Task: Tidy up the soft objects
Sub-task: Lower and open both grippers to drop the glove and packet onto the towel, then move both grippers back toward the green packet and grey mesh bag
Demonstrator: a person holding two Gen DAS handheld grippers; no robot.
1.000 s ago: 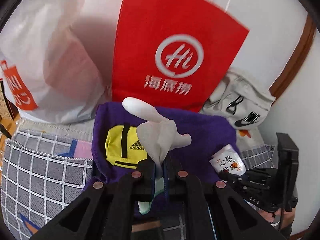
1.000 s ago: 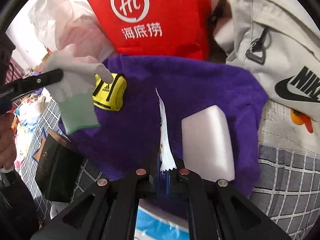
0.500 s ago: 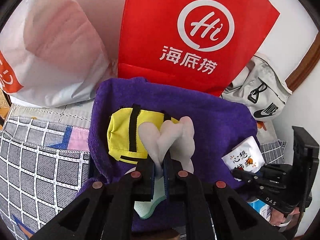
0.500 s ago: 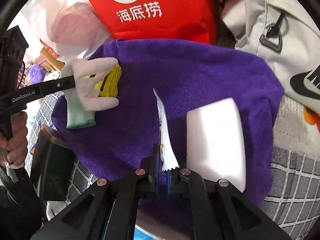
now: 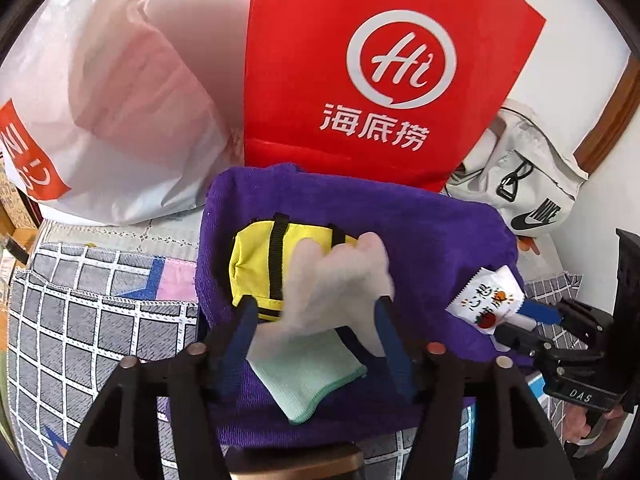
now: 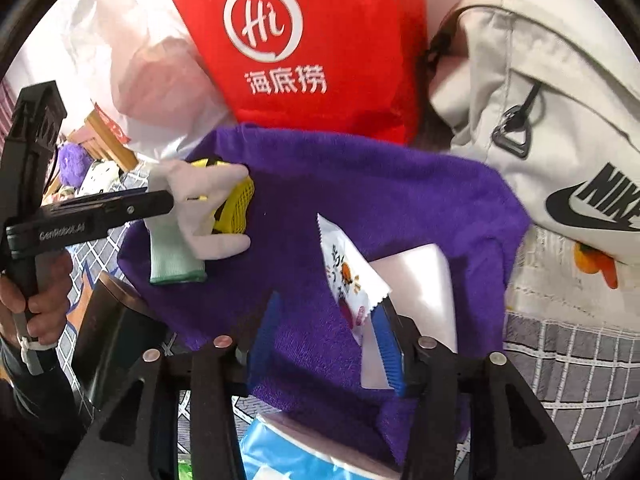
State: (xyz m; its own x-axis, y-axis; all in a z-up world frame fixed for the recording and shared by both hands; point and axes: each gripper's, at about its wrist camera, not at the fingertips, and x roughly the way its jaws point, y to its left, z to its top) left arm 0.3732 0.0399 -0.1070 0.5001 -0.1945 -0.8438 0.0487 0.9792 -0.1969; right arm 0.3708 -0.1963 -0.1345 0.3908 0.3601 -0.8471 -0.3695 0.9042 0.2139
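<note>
Just opened on both sides: left gripper [image 5: 316,332] apart over limp white glove [image 5: 332,292], draped on yellow pouch [image 5: 256,264] and purple towel [image 5: 420,232]; right gripper [image 6: 328,340] apart, light sachet [image 6: 348,276] leaning on one finger. Floppy glove, best pinched at cuff.

Both grippers' jaws have just been opening. The left gripper [image 5: 314,320], clamped on a white glove [image 5: 320,320] a second ago, now stands apart around it as the glove settles across the yellow pouch [image 5: 260,264]. The right gripper [image 6: 328,332] has let go of the small packet [image 6: 348,276], which leans against one finger.
</note>
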